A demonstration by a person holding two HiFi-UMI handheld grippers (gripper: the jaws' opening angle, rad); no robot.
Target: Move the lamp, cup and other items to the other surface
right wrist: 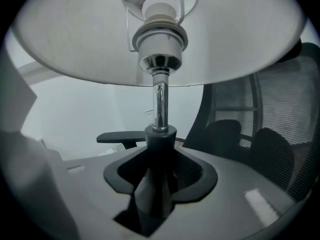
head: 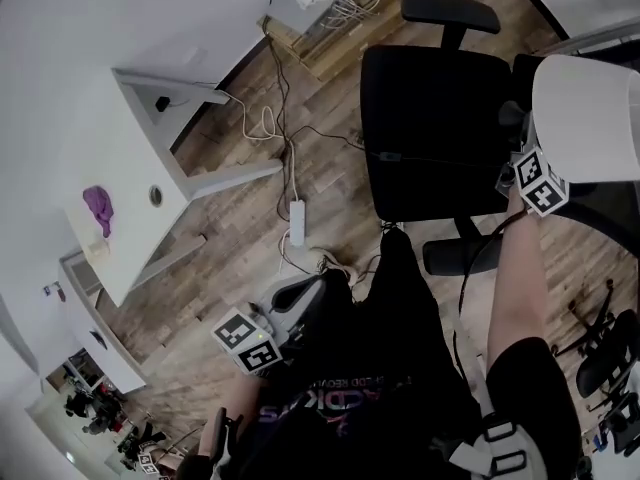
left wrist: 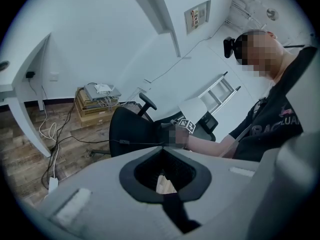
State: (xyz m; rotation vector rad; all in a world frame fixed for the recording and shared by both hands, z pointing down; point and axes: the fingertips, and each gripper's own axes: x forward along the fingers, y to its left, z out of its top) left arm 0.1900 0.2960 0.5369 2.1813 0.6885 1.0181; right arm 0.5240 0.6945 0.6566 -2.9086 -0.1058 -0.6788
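The right gripper (right wrist: pixel 160 156) has its jaws pinched on the dark tapered neck of the lamp (right wrist: pixel 159 104), just below the chrome stem. The stem rises straight out of the jaws to the socket and the white shade (head: pixel 590 118). In the head view the lamp is in the air at the right, beside the black office chair (head: pixel 440 128), resting on no surface. The left gripper (left wrist: pixel 162 156) has its jaws drawn close together with nothing in them; only wooden floor (head: pixel 240 238) shows through the opening between them, and it hangs low in front of the person. A white tabletop (head: pixel 130 158) stands well apart at the left, with a small purple thing (head: pixel 98 208) lying on it. This reads as the carrying step for the lamp: it is lifted and gripped but not yet set down. That tabletop may be the surface it is bound for, though the frames do not settle this. The next move calls for keeping the stem upright, since the wide shade makes the lamp top-heavy, clearing the chair, and lowering the base flat before the jaws spread.
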